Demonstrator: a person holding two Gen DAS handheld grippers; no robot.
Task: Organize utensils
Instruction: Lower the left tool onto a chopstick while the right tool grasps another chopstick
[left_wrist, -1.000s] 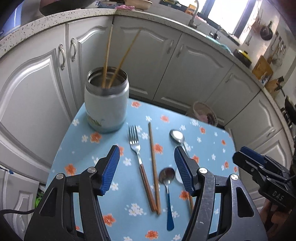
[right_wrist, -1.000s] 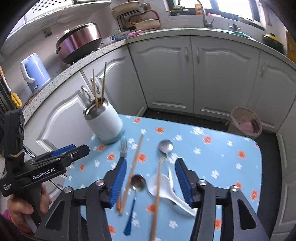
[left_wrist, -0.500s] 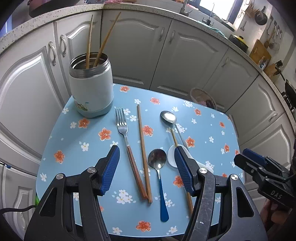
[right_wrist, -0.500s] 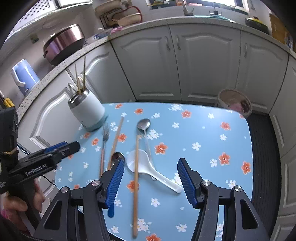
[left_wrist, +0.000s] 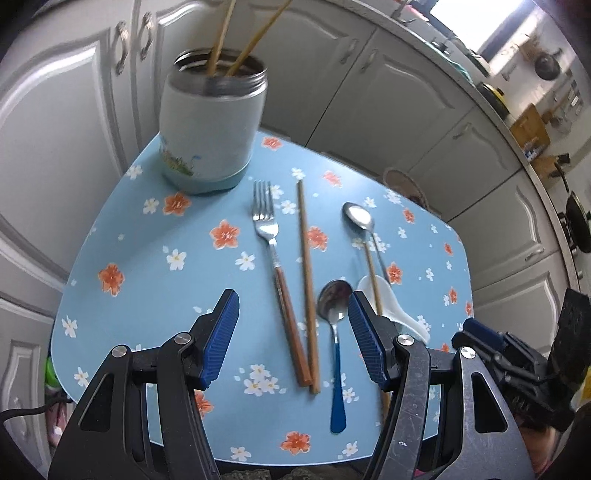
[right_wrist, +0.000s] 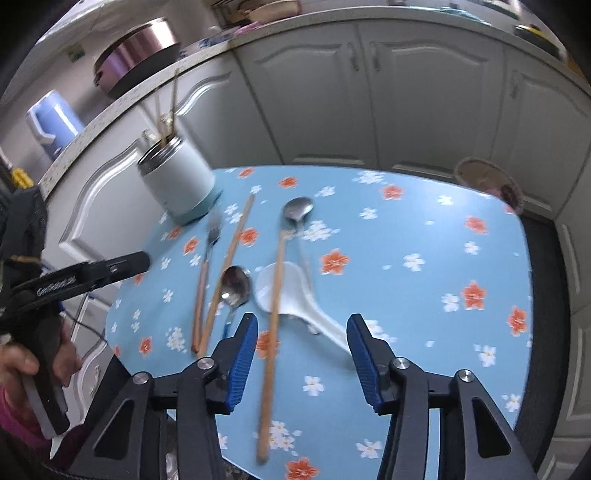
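Note:
On the blue flowered table (left_wrist: 155, 258) lie a wooden-handled fork (left_wrist: 271, 251), a chopstick (left_wrist: 306, 280), a blue-handled spoon (left_wrist: 334, 332), a metal spoon (left_wrist: 360, 221) and a white ceramic spoon (left_wrist: 399, 314) with a second chopstick (right_wrist: 273, 325) across it. A steel-rimmed jar (left_wrist: 212, 122) at the far left holds two chopsticks. My left gripper (left_wrist: 291, 295) hovers open above the fork handle and chopstick. My right gripper (right_wrist: 303, 325) is above the second chopstick and the white spoon (right_wrist: 295, 295); its jaws are closing, and the pads touch nothing.
White cabinet doors (right_wrist: 424, 92) wrap around the table's far sides. A round basket (right_wrist: 487, 181) sits on the floor beyond the far right corner. A blue kettle (right_wrist: 51, 122) and a pot (right_wrist: 136, 48) stand on the counter. The left gripper (right_wrist: 136, 262) reaches in from the left.
Both grippers have dropped closer to the tabletop over the last half second. The right jaws stand narrower than before. The utensils lie where they were.

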